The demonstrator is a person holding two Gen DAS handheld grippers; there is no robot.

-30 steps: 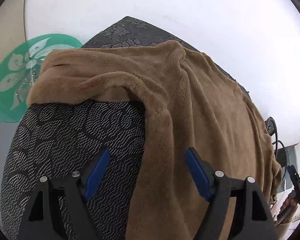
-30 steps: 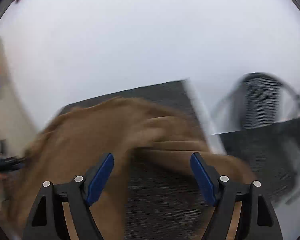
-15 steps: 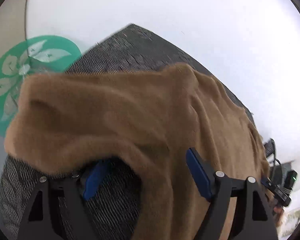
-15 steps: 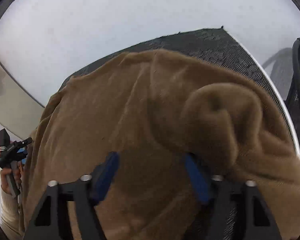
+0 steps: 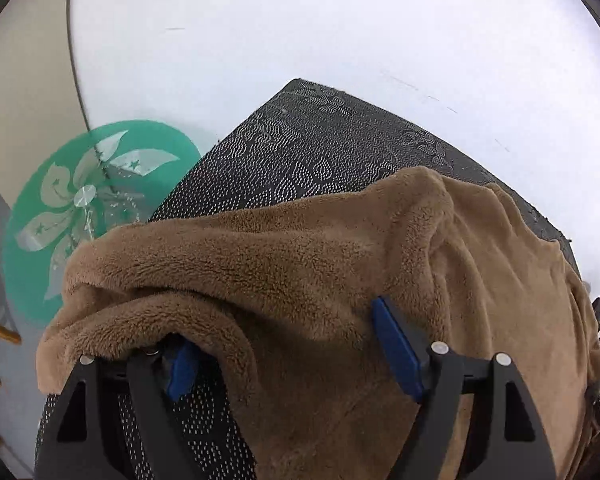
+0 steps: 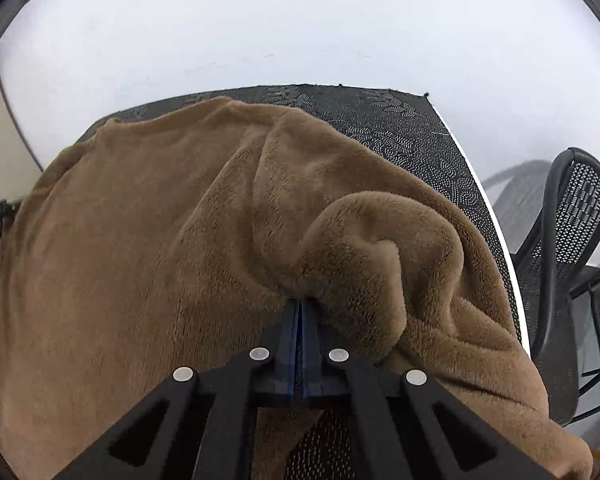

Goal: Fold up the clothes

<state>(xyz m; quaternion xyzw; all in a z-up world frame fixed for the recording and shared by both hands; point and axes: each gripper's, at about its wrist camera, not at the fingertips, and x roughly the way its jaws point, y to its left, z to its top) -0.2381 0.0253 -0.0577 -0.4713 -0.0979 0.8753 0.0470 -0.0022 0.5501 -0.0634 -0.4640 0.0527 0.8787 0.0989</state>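
In the left wrist view, the left gripper [image 5: 288, 340] has its blue pads spread wide apart. A thick fold of the brown fleece garment [image 5: 300, 264] bulges between and over them: the cloth drapes across the left pad [image 5: 182, 368] and hides its tip, while the right pad [image 5: 396, 346] shows nearly whole, with the fleece pressed against its far end. Nothing is pinched between them. The garment lies heaped on a dark mat with a dotted pattern [image 5: 312, 148], covering the mat's near and right parts; the mat's far corner is bare. The mat rests on a white table [image 5: 340, 32]. To the left, beyond the fleece, a green round decal with a pale flower print [image 5: 40, 208] shows past the table edge.

In the right wrist view, the right gripper [image 6: 300, 312] has its pads pressed together, clamped on a gathered bit of the garment [image 6: 140, 232] right at the tips. From that pinch the fleece rises into a rounded hump to the right, and creases run from it toward the far left. The rest of the cloth spreads wide over the left and near part of the dark mat [image 6: 420, 132], whose far right corner is uncovered. A black mesh chair [image 6: 572, 216] stands to the right, off the table's white edge.
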